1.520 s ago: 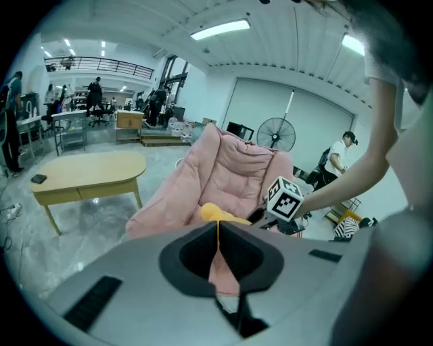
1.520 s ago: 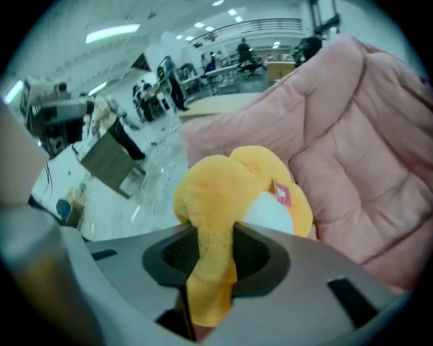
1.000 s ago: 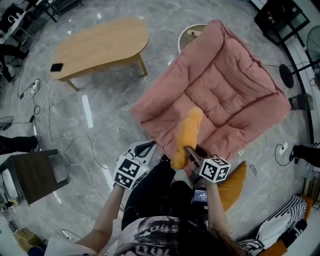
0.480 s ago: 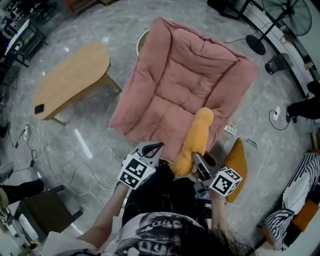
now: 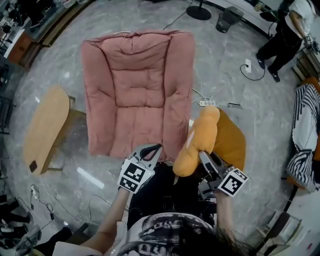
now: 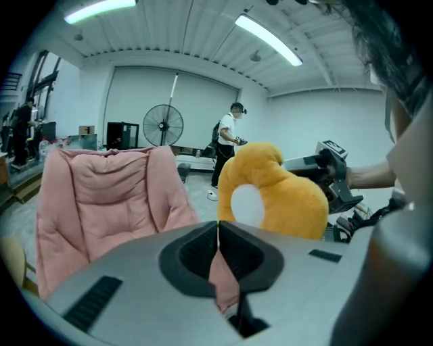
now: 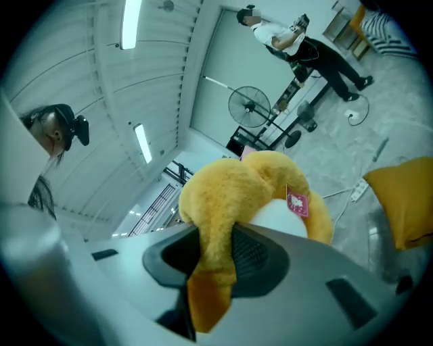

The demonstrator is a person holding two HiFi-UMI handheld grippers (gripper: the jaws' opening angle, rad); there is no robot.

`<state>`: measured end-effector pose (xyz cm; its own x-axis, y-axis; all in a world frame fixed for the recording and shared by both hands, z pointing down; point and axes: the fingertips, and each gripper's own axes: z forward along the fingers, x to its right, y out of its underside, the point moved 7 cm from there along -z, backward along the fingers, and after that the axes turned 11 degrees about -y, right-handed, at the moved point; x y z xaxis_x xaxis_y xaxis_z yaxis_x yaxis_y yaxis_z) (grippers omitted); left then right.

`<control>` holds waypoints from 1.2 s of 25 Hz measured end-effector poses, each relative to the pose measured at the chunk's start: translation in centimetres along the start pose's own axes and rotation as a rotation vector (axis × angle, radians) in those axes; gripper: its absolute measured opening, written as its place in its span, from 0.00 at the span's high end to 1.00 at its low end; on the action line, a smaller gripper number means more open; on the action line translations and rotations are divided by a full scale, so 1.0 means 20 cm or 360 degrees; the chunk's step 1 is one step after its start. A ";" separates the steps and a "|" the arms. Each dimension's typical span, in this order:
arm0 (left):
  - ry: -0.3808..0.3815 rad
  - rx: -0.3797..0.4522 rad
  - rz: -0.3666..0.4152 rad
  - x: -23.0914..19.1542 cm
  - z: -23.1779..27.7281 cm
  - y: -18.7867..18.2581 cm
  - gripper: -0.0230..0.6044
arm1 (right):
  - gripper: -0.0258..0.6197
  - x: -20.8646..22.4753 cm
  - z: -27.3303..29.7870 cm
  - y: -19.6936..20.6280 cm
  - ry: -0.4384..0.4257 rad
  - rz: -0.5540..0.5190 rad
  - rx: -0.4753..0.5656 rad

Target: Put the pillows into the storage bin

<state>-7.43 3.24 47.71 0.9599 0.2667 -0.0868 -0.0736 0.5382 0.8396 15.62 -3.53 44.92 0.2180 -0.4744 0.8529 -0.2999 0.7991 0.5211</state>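
A yellow U-shaped neck pillow (image 5: 197, 142) hangs in the air, and my right gripper (image 5: 204, 159) is shut on its lower end. In the right gripper view the plush pillow (image 7: 250, 189) is pinched between the jaws of the right gripper (image 7: 216, 251), a small pink tag on it. Behind the pillow an orange soft object (image 5: 231, 142) lies on the floor; whether it is the bin I cannot tell. My left gripper (image 5: 151, 150) is shut and empty, beside the pink padded lounge chair (image 5: 135, 90). In its own view the left gripper (image 6: 218, 228) points at the pillow (image 6: 284, 199).
A wooden table (image 5: 45, 125) stands left of the chair. A power strip (image 5: 205, 102) and cables lie on the marble floor. A person (image 5: 285, 35) stands at the far upper right, near a striped fabric (image 5: 306, 130). A fan base (image 5: 198, 11) sits at the top.
The whole view has swung round. Both grippers moved right, away from the pink chair, and the right one carried the pillow up over the orange object.
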 end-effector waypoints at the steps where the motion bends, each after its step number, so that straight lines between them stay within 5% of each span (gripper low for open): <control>1: 0.0034 -0.0001 0.0023 0.03 0.03 -0.02 0.94 | 0.79 0.02 -0.05 -0.03 0.0033 -0.0010 0.0039; 7: 0.0189 -0.0050 0.0121 0.25 0.20 -0.09 0.94 | 0.79 0.12 -0.40 -0.18 0.0176 -0.0047 0.0258; 15: 0.0235 -0.0045 0.0163 0.75 0.50 -0.31 0.94 | 0.79 0.45 -0.90 -0.50 0.0286 -0.0055 0.0306; 24: 0.0138 -0.0104 0.0100 1.18 0.83 -0.48 0.94 | 0.78 1.08 -1.30 -0.86 0.0479 -0.0104 -0.0037; 30: 0.0169 -0.0194 0.0123 1.34 0.99 -0.53 0.94 | 0.77 1.63 -1.32 -0.94 0.0641 -0.0180 -0.0495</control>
<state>24.46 -11.13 47.07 0.9165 0.3907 -0.0861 -0.1847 0.6042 0.7752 52.87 -24.23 62.07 0.5914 -0.4333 0.6801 0.0229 0.8520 0.5230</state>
